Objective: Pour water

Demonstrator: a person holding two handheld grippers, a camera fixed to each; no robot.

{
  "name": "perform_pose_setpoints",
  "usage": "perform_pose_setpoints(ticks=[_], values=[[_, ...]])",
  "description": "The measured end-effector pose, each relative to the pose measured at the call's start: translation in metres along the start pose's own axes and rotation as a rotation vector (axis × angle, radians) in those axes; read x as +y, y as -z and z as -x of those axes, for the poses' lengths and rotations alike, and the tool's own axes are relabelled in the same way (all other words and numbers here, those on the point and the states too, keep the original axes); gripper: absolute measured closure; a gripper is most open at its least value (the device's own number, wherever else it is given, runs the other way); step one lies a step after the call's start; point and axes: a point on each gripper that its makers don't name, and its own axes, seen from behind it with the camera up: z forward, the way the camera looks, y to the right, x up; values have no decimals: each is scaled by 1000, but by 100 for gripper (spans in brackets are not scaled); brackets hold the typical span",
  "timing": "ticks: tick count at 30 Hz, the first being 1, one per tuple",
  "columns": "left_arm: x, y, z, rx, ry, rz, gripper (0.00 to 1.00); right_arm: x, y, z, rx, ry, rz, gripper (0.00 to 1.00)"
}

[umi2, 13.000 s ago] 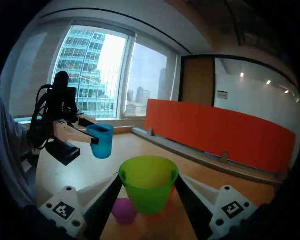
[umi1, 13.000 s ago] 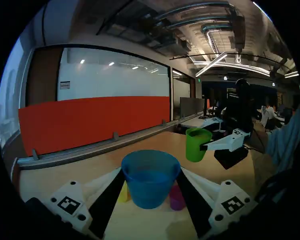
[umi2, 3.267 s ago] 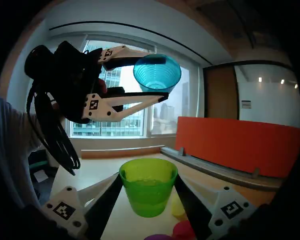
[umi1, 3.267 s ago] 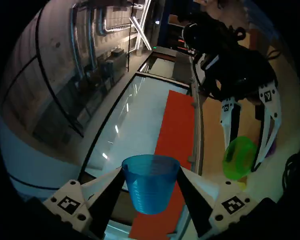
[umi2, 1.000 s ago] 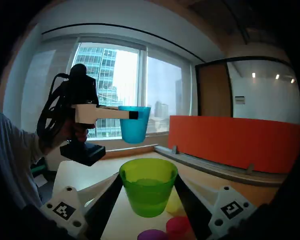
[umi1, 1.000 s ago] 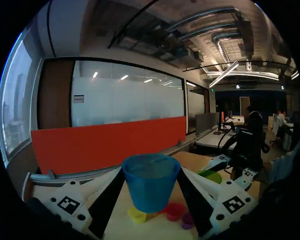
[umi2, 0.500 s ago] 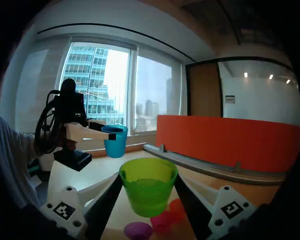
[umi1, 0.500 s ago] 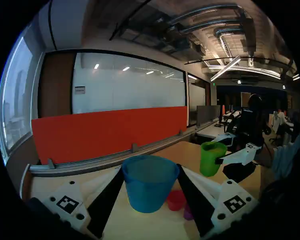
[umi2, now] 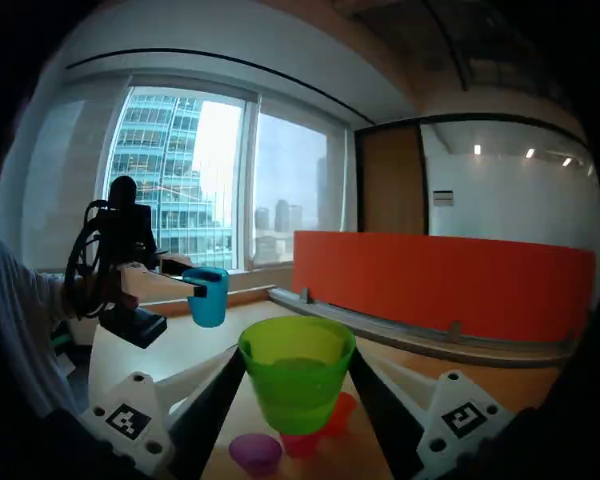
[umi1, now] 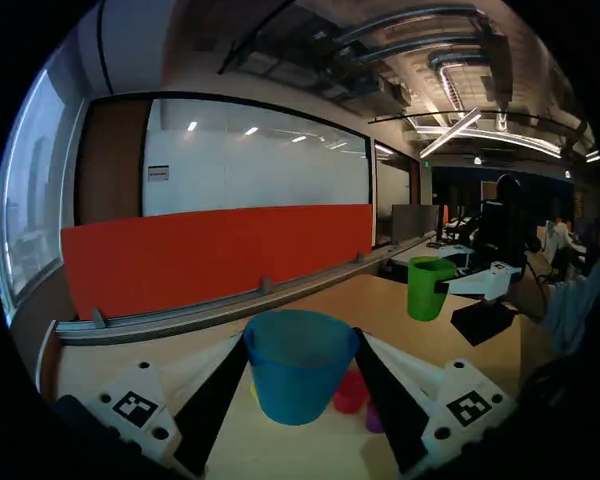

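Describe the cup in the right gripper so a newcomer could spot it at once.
Start at the long orange partition behind the wooden table. Over the table, the right gripper clamps an upright translucent green cup. It dwarfs the purple cup and red cup beneath it, and the other large one is the blue cup.

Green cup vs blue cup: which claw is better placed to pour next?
Right, probably. The right claw is shut on the green cup, upright, with a water line showing inside. The blue cup in the left claw looks empty, so it suits receiving.
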Motion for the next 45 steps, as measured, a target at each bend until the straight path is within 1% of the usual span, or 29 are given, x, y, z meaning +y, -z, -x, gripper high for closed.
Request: perform_pose_setpoints(ticks=[6, 13, 18, 24, 32, 36, 45], values=[[3, -2, 13, -18, -3, 6, 10, 8, 3, 9, -14, -6, 13, 10], [2, -5, 37, -63, -5, 12, 10, 14, 5, 27, -52, -17, 16, 10], [2, -9, 62, -116, -4, 20, 10, 18, 6, 49, -99, -21, 20, 10], [5, -15, 98, -196, -13, 35, 10, 20, 6, 76, -164, -24, 16, 10], [13, -22, 138, -289, -25, 68, 10, 23, 5, 107, -235, -24, 5, 9], [16, -23, 155, -330, -32, 79, 10, 26, 5, 120, -266, -28, 7, 9], [23, -20, 189, -412, -46, 104, 10, 29, 11, 151, -346, -20, 8, 9]])
